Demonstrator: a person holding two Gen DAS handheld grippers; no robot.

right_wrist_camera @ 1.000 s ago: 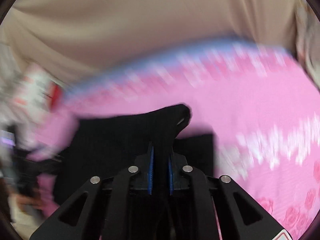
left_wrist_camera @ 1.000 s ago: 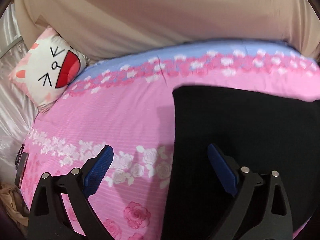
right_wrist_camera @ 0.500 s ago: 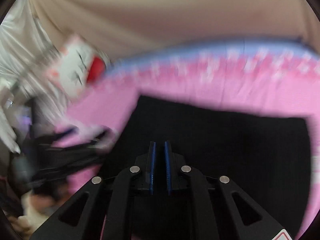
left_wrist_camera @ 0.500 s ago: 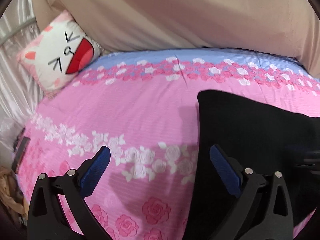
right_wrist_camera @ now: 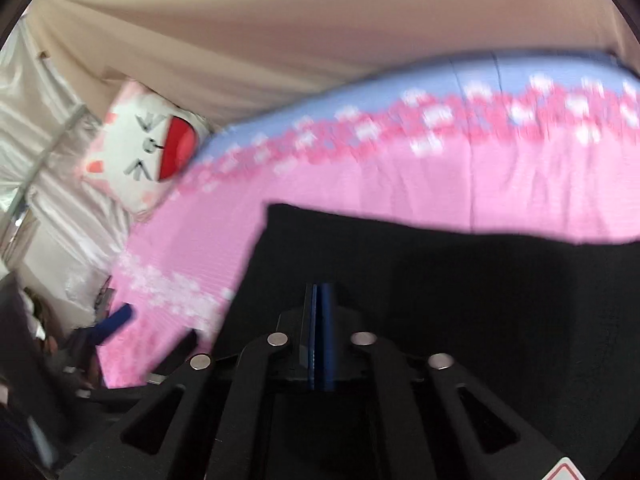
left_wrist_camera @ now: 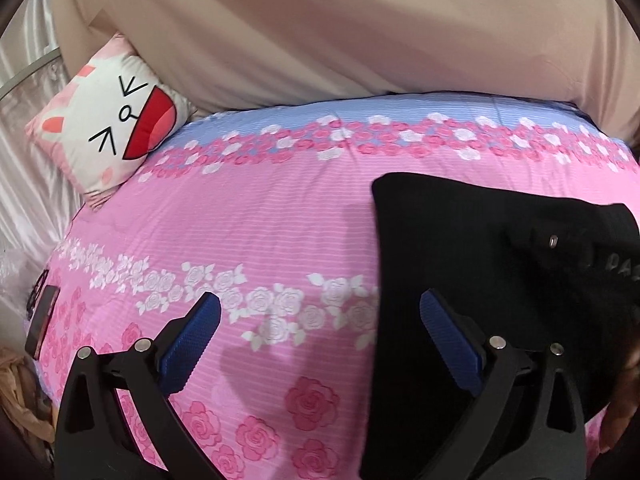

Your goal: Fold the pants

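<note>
The pants [left_wrist_camera: 472, 280], black and folded, are seen lying on the pink floral bedsheet [left_wrist_camera: 260, 232] at the right of the left wrist frame. The left gripper [left_wrist_camera: 320, 332] is held wide open with nothing grasped. The right gripper [right_wrist_camera: 319, 320] is pressed fully closed above the pants; whether fabric is pinched cannot be told. A cat-face cushion [left_wrist_camera: 108, 132] is seen at upper left.
</note>
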